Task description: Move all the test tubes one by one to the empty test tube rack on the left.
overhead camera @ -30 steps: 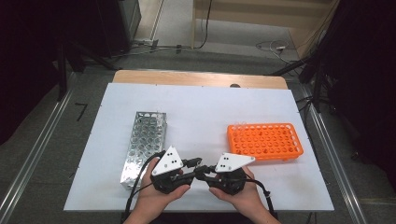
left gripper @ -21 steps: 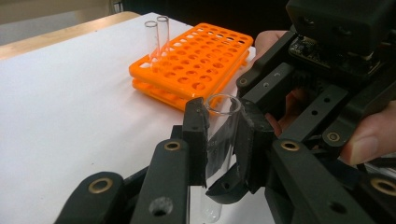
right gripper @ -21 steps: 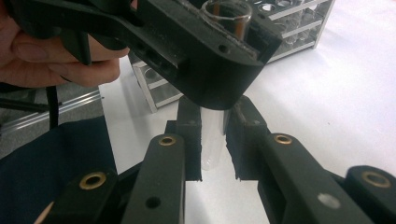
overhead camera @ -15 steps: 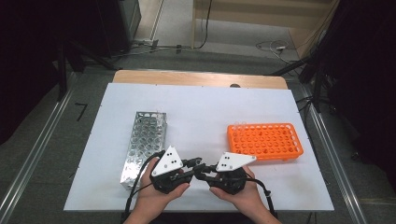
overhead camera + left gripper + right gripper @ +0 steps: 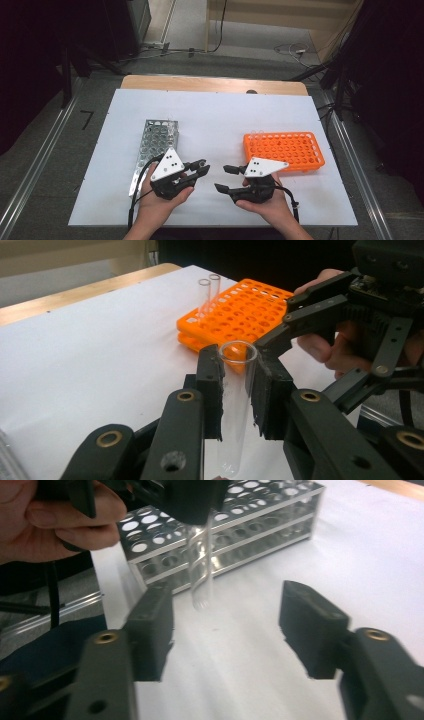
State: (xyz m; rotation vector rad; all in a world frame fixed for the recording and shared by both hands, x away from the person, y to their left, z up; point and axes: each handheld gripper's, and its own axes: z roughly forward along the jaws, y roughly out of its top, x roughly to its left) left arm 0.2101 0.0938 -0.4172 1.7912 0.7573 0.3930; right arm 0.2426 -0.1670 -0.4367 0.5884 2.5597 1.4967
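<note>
My left gripper (image 5: 199, 167) is near the table's front edge, shut on a clear glass test tube (image 5: 237, 390). The tube stands upright between the jaws, its open mouth at the top. My right gripper (image 5: 222, 178) faces it from the right, a short gap away, with its jaws spread wide and nothing between them. In the right gripper view the test tube (image 5: 201, 565) hangs just beyond the open right gripper (image 5: 225, 600). An orange rack (image 5: 285, 150) lies at the right, and a metal rack (image 5: 157, 140) at the left.
Two empty tubes (image 5: 210, 292) stand in the near-left corner of the orange rack (image 5: 245, 305). The metal rack (image 5: 240, 525) has several empty holes. The white table top (image 5: 220, 120) reaches back to a wooden strip. Cables trail from both grippers.
The two grippers seem to have drawn slightly apart. The left gripper still holds the tube. The racks have not moved.
</note>
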